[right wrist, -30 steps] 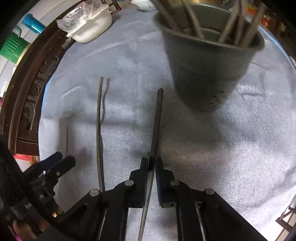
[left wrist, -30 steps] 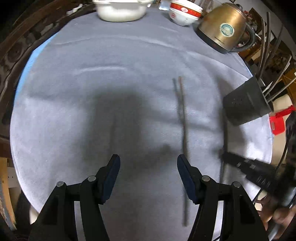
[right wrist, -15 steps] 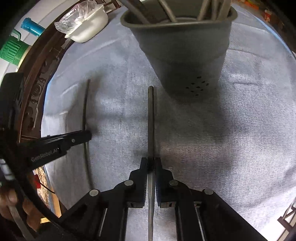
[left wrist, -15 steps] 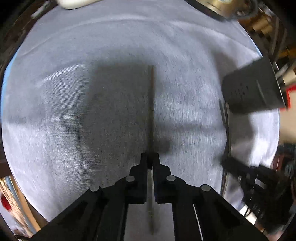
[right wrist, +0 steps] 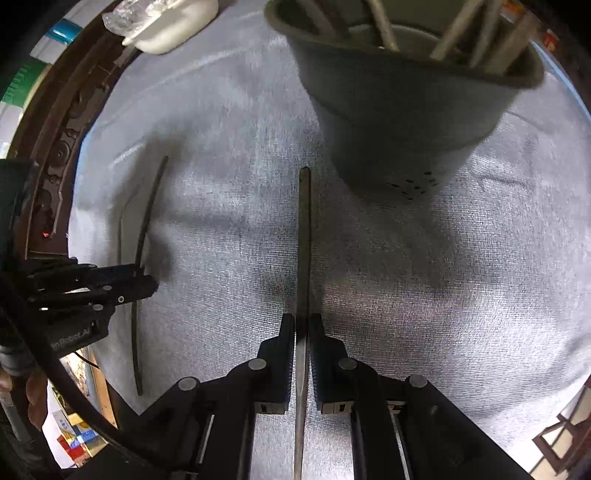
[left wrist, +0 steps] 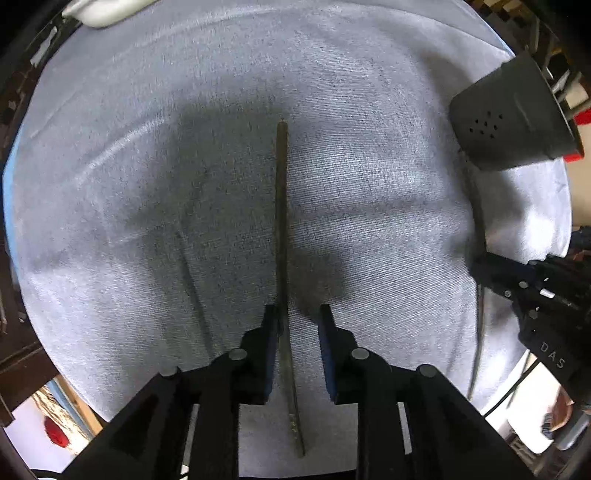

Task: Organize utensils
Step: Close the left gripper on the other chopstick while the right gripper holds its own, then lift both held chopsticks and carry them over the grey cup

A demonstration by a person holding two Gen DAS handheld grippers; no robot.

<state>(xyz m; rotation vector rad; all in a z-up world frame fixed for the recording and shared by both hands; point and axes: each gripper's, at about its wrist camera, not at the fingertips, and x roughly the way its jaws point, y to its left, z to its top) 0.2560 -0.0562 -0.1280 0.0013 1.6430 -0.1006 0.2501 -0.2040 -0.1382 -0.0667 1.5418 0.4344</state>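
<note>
A dark chopstick (left wrist: 282, 221) lies on the grey cloth and runs between the jaws of my left gripper (left wrist: 298, 310). Those jaws are opening: the stick rests against the left pad and the right pad stands clear of it. In the right wrist view my right gripper (right wrist: 303, 317) is shut on a second chopstick (right wrist: 303, 240), whose tip points at the foot of the dark utensil holder (right wrist: 399, 118). The holder has several sticks in it. The left gripper (right wrist: 147, 284) and its chopstick (right wrist: 142, 229) show at the left; the right gripper (left wrist: 480, 266) and the holder (left wrist: 513, 118) show at the left wrist view's right edge.
A grey cloth (left wrist: 147, 166) covers the round table, whose carved wooden rim (right wrist: 55, 147) curves along the left. A white dish (right wrist: 173, 22) with plastic wrap sits at the far edge. A hand (right wrist: 33, 398) holds the left tool at the lower left.
My left gripper came down over the chopstick, shut on it, then parted its jaws a little. The right gripper kept its chopstick, and the holder now looms closer at the upper right.
</note>
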